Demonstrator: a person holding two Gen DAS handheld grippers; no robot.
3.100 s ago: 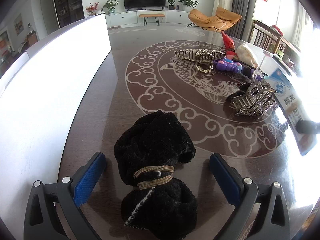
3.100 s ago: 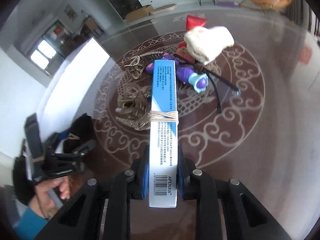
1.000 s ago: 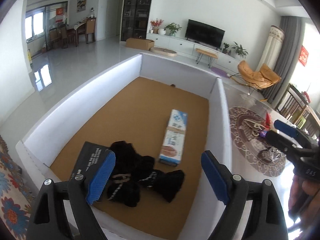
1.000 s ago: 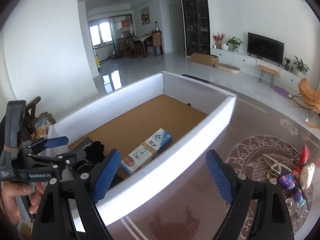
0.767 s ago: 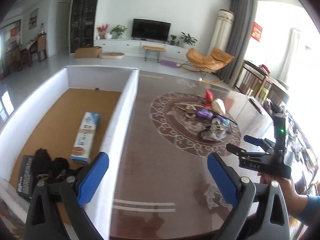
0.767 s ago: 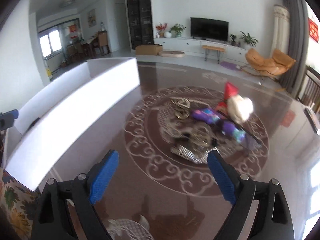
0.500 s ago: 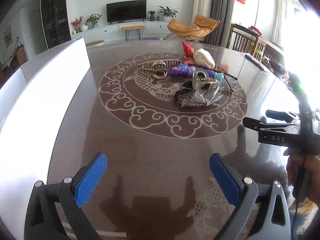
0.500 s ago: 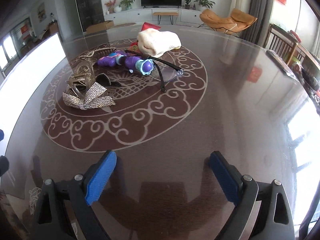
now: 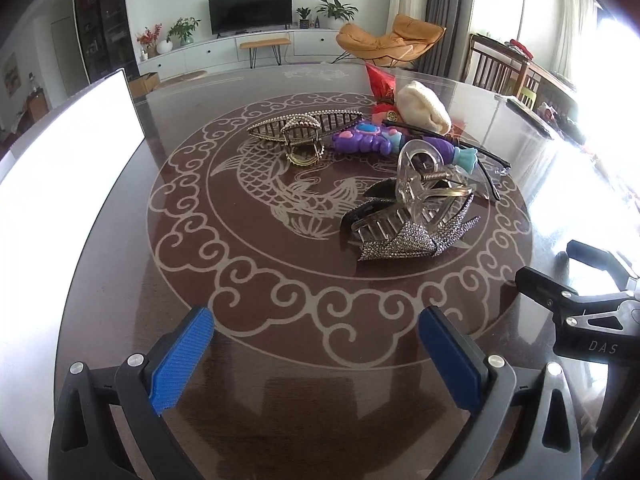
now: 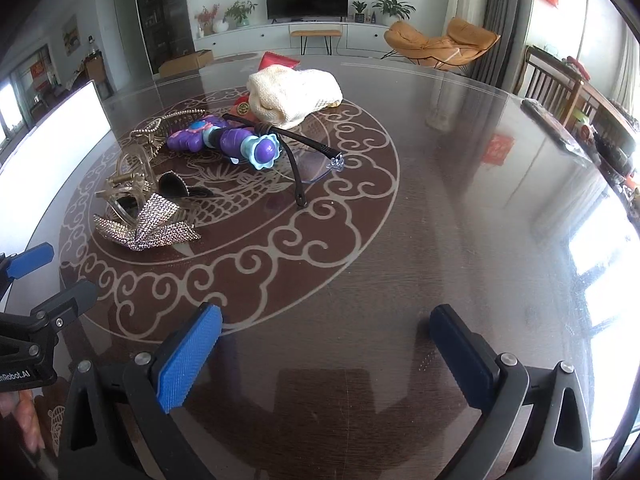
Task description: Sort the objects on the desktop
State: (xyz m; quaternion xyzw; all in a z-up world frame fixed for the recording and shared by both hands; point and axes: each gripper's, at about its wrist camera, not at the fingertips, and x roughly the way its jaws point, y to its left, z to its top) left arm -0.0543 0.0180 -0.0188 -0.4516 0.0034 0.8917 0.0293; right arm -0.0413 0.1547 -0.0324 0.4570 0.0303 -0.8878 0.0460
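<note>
In the left wrist view, a white box wall [image 9: 68, 152] fills the left edge of the frame. At lower centre the left hand-held gripper [image 9: 316, 356] has its blue pads spread wide apart with only bare counter [image 9: 248, 264] between them. At upper centre of the patterned glass top lies a gold pearl hair claw [image 9: 302, 136], and just right of it a purple toy [image 9: 372, 140]. Right of centre sits a clear hair claw with a rhinestone bow [image 9: 412, 224]. Toward the upper right are a cream knitted pouch [image 9: 424, 108], a red packet [image 9: 380, 80] behind it, and black-armed glasses [image 9: 480, 160]. At the right edge the right hand-held gripper [image 9: 560, 272] hovers over the counter; its jaws are opening, wide apart, and nothing is between them.
</note>
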